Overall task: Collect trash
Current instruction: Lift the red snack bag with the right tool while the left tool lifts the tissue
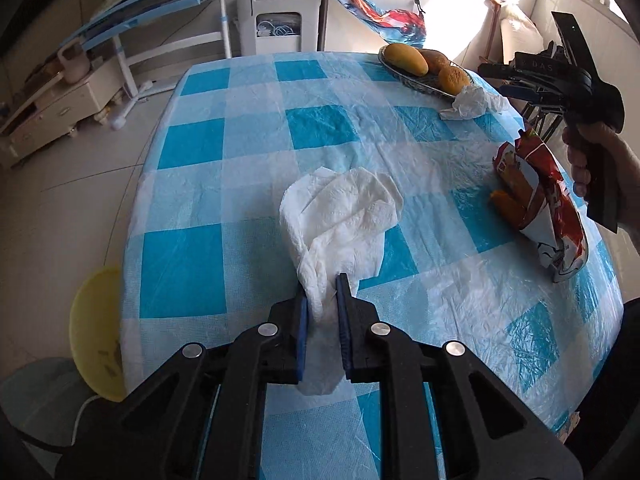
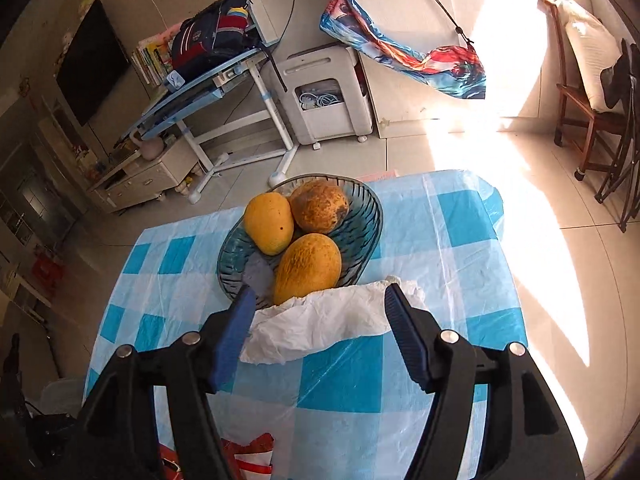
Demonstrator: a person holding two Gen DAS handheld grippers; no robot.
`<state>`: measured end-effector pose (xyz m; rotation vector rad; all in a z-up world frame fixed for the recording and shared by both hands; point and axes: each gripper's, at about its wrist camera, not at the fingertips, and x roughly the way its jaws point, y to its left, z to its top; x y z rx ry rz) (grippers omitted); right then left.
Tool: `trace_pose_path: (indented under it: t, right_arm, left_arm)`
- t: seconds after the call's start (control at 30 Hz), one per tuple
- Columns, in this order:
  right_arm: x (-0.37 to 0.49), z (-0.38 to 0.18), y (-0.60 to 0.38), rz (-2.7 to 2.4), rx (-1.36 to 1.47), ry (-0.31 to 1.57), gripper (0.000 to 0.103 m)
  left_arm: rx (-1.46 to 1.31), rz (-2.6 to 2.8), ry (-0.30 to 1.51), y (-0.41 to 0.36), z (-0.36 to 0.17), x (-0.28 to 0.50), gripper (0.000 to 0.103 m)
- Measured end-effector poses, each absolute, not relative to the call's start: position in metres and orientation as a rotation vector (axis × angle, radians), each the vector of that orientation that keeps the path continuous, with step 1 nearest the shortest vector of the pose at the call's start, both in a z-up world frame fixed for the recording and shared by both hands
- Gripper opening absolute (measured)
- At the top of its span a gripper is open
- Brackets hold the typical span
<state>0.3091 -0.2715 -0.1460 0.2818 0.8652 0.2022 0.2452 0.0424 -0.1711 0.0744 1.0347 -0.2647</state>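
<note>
The left tongs [image 1: 323, 304] point steeply down, clamped tight on something white. At 2 o'clock, a hand [image 1: 596, 156] carries the right tongs [image 2: 320, 312], jaws apart.

A crinkled plastic tablecloth [image 1: 256, 128] in blue and white checks is gleaming under window light. On it a soft, embossed paper towel [image 1: 340, 216] is lying matt and creased, while a thinner crumpled tissue [image 2: 320, 326] is showing fine wrinkles. A glossy foil snack bag [image 1: 536, 204] is catching highlights. Ribbed, translucent blue-grey glass is forming the fruit bowl [image 2: 360, 224], and one mango [image 2: 308, 268] is showing a rough, pitted skin.
</note>
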Motion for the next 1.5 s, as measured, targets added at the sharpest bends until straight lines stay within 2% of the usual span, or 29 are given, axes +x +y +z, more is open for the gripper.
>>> trace_pose_path:
  t: [0.2, 0.3, 0.4, 0.53, 0.67, 0.9, 1.0, 1.03, 1.2, 1.37, 1.5]
  right_arm:
    - [0.294, -0.165, -0.249, 0.361, 0.201, 0.981, 0.065]
    - [0.281, -0.169, -0.228, 0.501, 0.186, 1.025, 0.073]
    - [0.267, -0.162, -0.216, 0.560, 0.193, 1.044, 0.073]
    - [0.240, -0.136, -0.235, 0.463, 0.276, 0.972, 0.074]
    - [0.197, -0.124, -0.237, 0.433, 0.288, 0.948, 0.074]
    - [0.162, -0.149, -0.182, 0.458, 0.158, 1.019, 0.074]
    - [0.157, -0.155, -0.162, 0.453, 0.085, 1.019, 0.067]
    - [0.153, -0.153, -0.157, 0.462, 0.056, 1.003, 0.061]
    - [0.137, -0.145, -0.143, 0.560, 0.027, 0.955, 0.054]
    - [0.134, -0.154, -0.144, 0.525, 0.033, 0.990, 0.047]
    - [0.130, -0.154, -0.144, 0.494, 0.038, 0.987, 0.034]
  left_arm:
    - [0.074, -0.261, 1.022, 0.039, -0.171, 0.249, 0.014]
    - [0.077, -0.260, 1.019, 0.036, -0.171, 0.249, 0.015]
    - [0.069, -0.261, 1.025, 0.038, -0.170, 0.246, 0.016]
    - [0.053, -0.257, 1.018, 0.046, -0.166, 0.242, 0.023]
    - [0.037, -0.254, 0.980, 0.050, -0.158, 0.240, 0.038]
    - [0.055, -0.230, 0.954, 0.045, -0.163, 0.234, 0.042]
    - [0.064, -0.227, 0.956, 0.046, -0.167, 0.230, 0.042]
    - [0.059, -0.224, 0.955, 0.048, -0.167, 0.229, 0.042]
    - [0.012, -0.205, 0.942, 0.061, -0.164, 0.228, 0.042]
    - [0.027, -0.198, 0.933, 0.059, -0.166, 0.226, 0.041]
    - [0.061, -0.199, 0.938, 0.052, -0.172, 0.226, 0.041]
